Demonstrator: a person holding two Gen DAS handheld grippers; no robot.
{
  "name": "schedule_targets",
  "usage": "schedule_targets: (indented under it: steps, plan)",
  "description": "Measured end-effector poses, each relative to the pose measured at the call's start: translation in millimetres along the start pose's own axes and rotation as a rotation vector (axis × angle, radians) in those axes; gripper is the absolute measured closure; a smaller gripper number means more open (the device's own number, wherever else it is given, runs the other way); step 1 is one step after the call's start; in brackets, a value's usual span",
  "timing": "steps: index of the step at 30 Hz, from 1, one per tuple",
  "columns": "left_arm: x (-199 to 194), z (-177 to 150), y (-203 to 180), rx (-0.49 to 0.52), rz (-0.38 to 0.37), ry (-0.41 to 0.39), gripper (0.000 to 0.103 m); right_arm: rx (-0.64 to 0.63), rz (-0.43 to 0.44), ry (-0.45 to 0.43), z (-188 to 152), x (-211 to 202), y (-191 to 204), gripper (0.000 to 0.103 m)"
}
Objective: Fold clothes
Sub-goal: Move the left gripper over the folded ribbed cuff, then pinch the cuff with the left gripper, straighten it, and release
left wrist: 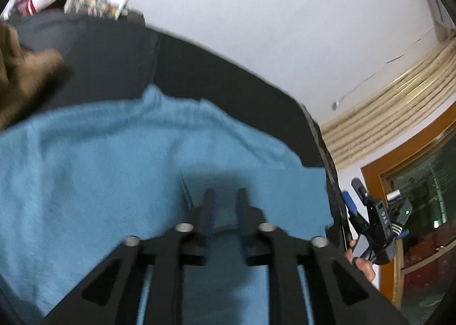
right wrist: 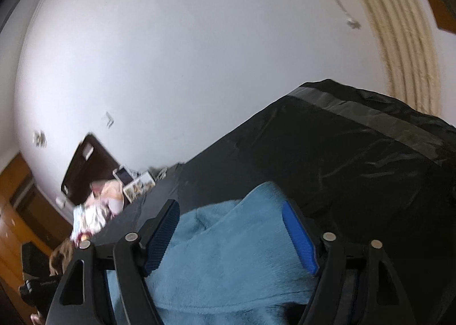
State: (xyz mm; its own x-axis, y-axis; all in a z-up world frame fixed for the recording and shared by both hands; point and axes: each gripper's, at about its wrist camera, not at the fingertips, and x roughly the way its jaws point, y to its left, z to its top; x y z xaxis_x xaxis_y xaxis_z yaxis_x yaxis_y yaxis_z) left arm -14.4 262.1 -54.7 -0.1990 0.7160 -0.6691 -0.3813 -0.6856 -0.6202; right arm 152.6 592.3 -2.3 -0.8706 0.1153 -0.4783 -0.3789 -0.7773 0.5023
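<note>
The left gripper (left wrist: 225, 199) hangs over a blue garment (left wrist: 94, 165), jaws a narrow gap apart with cloth showing in the gap; the blur hides whether the pads pinch it. The garment spreads below it and off to its left across a black-covered table (left wrist: 199, 68). Beyond it to the left lies a brown garment (left wrist: 20, 74). The right gripper (right wrist: 230, 233) stands wide open, its blue pads (right wrist: 299, 236) clear of the blue garment directly beneath and between them.
</note>
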Motion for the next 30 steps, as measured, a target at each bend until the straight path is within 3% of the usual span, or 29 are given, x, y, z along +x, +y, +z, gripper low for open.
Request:
schedule_targets:
  steps: [1, 3, 11, 15, 18, 20, 23, 24, 25, 30]
  plan:
    - [6, -2, 2, -0.016, 0.003, 0.018, 0.049, -0.014, 0.003, 0.010, -2, 3, 3, 0.025]
    - [18, -6, 7, -0.049, 0.009, 0.055, 0.031, -0.031, 0.007, 0.031, -6, 7, 7, 0.025]
    - [33, -10, 17, -0.152, -0.043, 0.138, 0.023, -0.046, 0.019, 0.048, -9, 12, 11, 0.025]
    - [49, -6, 13, -0.194, -0.144, 0.189, 0.024, -0.048, 0.022, 0.048, -10, 13, 11, 0.025]
    - [59, -3, 7, -0.196, -0.175, 0.201, 0.025, -0.050, 0.026, 0.044, -10, 12, 11, 0.025]
    - [63, -1, 6, -0.198, -0.173, 0.196, 0.029, -0.054, 0.027, 0.038, -9, 11, 12, 0.025]
    - [70, 1, 7, -0.196, -0.120, 0.184, 0.062, -0.070, 0.022, 0.027, -9, 9, 14, 0.025]
    - [71, 0, 9, -0.199, -0.103, 0.183, 0.080, -0.074, 0.022, 0.025, -9, 8, 15, 0.025]
    - [72, 0, 12, -0.202, -0.087, 0.181, 0.091, -0.077, 0.022, 0.023, -9, 8, 16, 0.025]
    - [61, -1, 10, -0.196, -0.082, 0.122, 0.094, -0.082, 0.000, -0.027, -6, 0, 16, 0.025]
